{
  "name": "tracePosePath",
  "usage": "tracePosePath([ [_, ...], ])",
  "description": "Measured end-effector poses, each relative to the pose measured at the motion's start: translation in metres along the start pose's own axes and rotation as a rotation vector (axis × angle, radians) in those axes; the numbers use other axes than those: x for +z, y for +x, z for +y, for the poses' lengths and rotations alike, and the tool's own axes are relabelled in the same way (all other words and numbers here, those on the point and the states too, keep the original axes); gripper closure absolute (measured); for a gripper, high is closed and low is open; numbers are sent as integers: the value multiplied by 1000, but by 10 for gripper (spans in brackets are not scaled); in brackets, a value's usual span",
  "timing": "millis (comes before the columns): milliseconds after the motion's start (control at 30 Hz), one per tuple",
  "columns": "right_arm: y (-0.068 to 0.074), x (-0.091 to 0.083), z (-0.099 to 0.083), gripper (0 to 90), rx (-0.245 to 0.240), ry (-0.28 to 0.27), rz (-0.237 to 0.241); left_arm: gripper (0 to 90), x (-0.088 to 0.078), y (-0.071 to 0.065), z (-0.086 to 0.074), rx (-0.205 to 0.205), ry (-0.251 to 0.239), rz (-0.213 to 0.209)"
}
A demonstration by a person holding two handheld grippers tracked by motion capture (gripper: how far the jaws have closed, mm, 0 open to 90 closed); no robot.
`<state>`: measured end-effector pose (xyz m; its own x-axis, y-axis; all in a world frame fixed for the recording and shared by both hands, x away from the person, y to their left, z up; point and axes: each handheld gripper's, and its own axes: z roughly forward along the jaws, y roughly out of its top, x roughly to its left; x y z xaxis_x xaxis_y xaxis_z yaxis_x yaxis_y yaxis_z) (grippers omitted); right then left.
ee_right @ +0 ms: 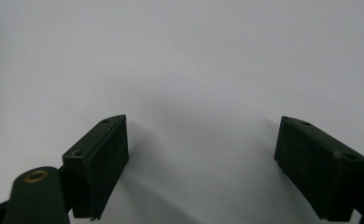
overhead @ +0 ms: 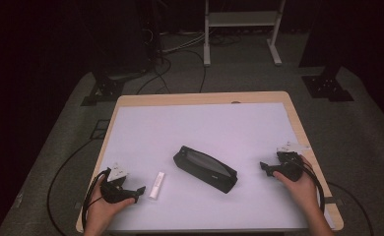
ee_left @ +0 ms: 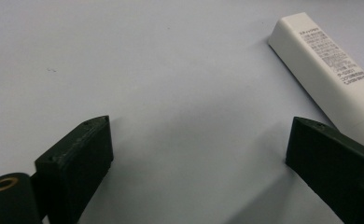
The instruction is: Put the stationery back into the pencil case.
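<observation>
Nearest me, my two hands rest at the near edge of the table (overhead: 131,101), one toward each near corner. My left gripper (overhead: 140,189) lies low by the near left corner with its jaws standing wide apart and nothing between them; the left gripper view shows bare white tabletop in the gap. Just beside its tip lies a small white tube (overhead: 156,185), printed with fine text, pointing away from the near edge and untouched by either jaw. My right gripper (overhead: 263,167) sits by the right edge, its jaws also spread wide over bare surface, holding nothing. Between my hands, near the middle of the table, a black pouch (overhead: 206,169) lies slantwise, well apart from both grippers and close to the tube's far end.
</observation>
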<state>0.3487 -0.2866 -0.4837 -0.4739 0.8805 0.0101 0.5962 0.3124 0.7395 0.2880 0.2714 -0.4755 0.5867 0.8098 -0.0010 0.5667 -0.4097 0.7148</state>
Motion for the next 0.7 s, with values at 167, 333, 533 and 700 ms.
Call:
tracePosePath([
  [167,0,0,0,163,-1,0,0,143,-5,0,2,-10,0,1],
  [333,0,0,0,163,-1,0,0,207,-10,-3,9,-23,-3,-1],
  [533,0,0,0,163,-1,0,0,266,-13,-7,14,-30,1,-6],
  [700,0,0,0,163,-1,0,-1,310,-17,-9,19,-56,16,-14],
])
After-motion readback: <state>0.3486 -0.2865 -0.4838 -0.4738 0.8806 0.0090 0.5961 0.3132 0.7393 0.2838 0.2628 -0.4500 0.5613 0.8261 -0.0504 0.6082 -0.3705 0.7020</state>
